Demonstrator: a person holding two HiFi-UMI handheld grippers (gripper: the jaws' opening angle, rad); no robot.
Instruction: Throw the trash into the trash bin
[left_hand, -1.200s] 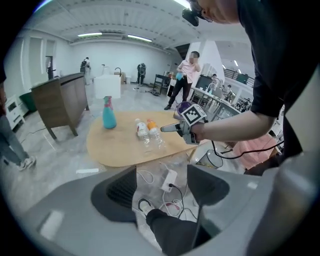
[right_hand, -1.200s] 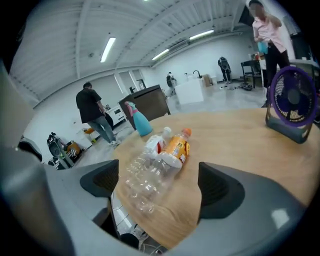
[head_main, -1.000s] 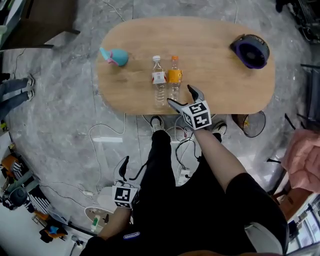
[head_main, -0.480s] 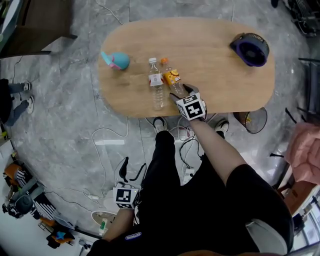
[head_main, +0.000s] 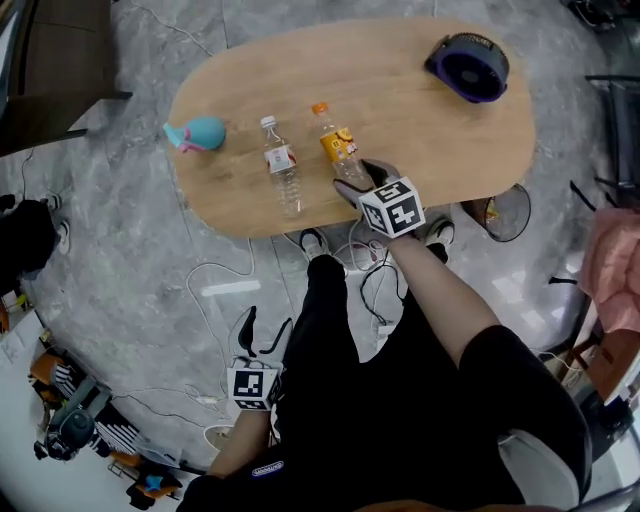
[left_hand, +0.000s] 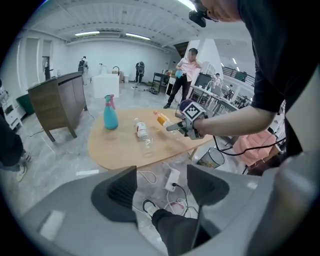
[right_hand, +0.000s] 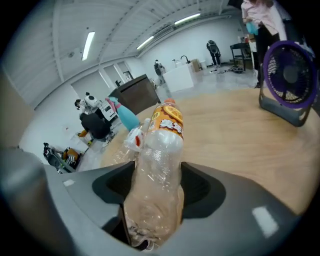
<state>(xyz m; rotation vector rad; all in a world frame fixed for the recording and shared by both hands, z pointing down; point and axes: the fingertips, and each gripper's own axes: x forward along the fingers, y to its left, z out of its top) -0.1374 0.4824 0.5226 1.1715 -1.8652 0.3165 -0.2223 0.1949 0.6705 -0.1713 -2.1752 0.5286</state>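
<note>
in the head view the right gripper (head_main: 355, 177) reaches over the near edge of the oval wooden counter (head_main: 440, 130), and its jaws pinch the lower part of an orange-label bottle (head_main: 335, 146), which tilts with its orange cap pointing away from the person. a clear bottle (head_main: 280, 172) with a red and white label is just to its left, apart from it, a blue spray bottle (head_main: 197, 132) is further left, and a purple fan (head_main: 468, 65) is at the far right end. a wire bin (head_main: 505, 213) is on the floor (head_main: 130, 260) by the counter's near right edge, well apart from the bottle. the left gripper (head_main: 262, 335) hangs low beside the person's leg, over cables (head_main: 200, 285). in the left gripper view its jaws are spread with nothing between them; only the floor, a cable and a shoe (left_hand: 149, 206) show past the gap, and the counter with all 3 bottles and the wire bin (left_hand: 214, 157) lies beyond. in the right gripper view the jaws have just been closing and now press on both sides of the crumpled, empty orange-label bottle (right_hand: 160, 165), which leans up and away over the counter, with the fan (right_hand: 290, 80) at right.
</note>
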